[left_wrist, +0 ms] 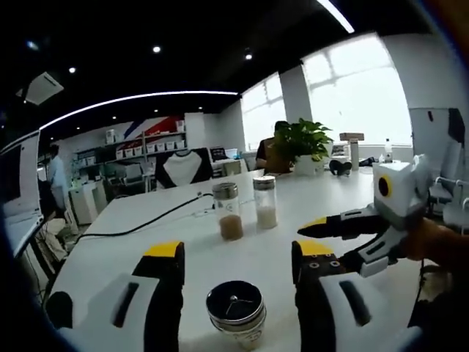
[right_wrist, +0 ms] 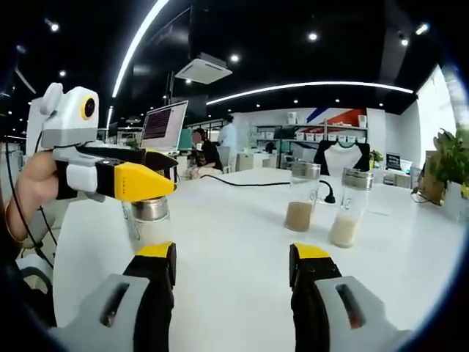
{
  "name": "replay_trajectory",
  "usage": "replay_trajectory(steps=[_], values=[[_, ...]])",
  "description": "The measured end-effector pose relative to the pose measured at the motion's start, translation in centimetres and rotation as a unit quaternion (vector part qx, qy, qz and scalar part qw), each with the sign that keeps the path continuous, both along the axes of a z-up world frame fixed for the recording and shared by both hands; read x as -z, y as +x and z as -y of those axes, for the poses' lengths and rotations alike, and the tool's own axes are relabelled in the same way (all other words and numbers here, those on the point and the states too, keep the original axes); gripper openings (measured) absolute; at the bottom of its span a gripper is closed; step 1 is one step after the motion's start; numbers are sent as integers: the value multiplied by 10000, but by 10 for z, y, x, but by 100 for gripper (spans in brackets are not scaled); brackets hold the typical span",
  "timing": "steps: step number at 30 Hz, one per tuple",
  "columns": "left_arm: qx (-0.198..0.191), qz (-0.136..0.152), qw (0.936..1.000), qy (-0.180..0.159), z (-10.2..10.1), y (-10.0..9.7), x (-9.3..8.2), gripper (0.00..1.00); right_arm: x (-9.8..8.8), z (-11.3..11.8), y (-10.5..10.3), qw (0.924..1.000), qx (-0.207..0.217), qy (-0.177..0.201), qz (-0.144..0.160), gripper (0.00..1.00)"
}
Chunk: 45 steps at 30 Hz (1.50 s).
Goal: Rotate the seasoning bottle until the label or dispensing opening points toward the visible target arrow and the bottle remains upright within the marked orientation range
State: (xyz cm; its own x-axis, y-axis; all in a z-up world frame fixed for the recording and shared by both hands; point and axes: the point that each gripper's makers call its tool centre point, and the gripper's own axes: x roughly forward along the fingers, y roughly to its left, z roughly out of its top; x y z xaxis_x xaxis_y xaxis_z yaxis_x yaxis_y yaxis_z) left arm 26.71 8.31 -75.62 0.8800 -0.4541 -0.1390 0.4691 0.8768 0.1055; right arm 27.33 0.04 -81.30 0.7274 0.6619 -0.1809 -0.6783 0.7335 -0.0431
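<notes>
- Left gripper (left_wrist: 238,268): jaws spread, one on each side of the near seasoning bottle (left_wrist: 236,312), not touching it; bottle upright at the near edge of the white desk (left_wrist: 146,227), dark lid with dispensing opening facing up.
- Right gripper (right_wrist: 233,265): jaws spread, nothing between them; it points across the desk.
- Brown-spice jar (left_wrist: 229,211) and pale-spice jar (left_wrist: 264,203): upright, side by side, mid-desk, well apart from the near bottle.
- Black cable (left_wrist: 154,218): trails towards the far edge.
- Target arrow: cannot be made out.
- Risk: an off-centre squeeze would likely tip the bottle near the edge; with the arrow unseen, over-rotation is possible.
</notes>
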Motion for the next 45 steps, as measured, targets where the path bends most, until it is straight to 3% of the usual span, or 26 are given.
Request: replay_trajectory(steps=[5,9,13,28,33,37,43,45], values=[[-196,8,9998,-92,-3,3,-3,73,-3,14,6,9996,253,87,11,75],[-384,-173,9977,-527,-6,7,-6,100,-8,21,8,9989,441,93,128,87],[-430,-146,9981,-413,-9,6,-5,100,-9,25,8,9985,523,132,126,92],[-239,-105,9997,29,0,13,-4,99,-3,28,15,9983,538,154,132,89],[-74,-50,9999,52,3,26,-11,97,-5,22,18,9987,362,-7,361,84],[79,69,9995,312,10,37,-14,96,-6,17,23,9991,259,-19,346,82],[211,199,9991,300,12,55,-29,95,-22,13,38,9984,-58,-193,529,79],[262,124,9989,361,12,59,-27,93,-27,14,44,9982,-99,-211,560,79]])
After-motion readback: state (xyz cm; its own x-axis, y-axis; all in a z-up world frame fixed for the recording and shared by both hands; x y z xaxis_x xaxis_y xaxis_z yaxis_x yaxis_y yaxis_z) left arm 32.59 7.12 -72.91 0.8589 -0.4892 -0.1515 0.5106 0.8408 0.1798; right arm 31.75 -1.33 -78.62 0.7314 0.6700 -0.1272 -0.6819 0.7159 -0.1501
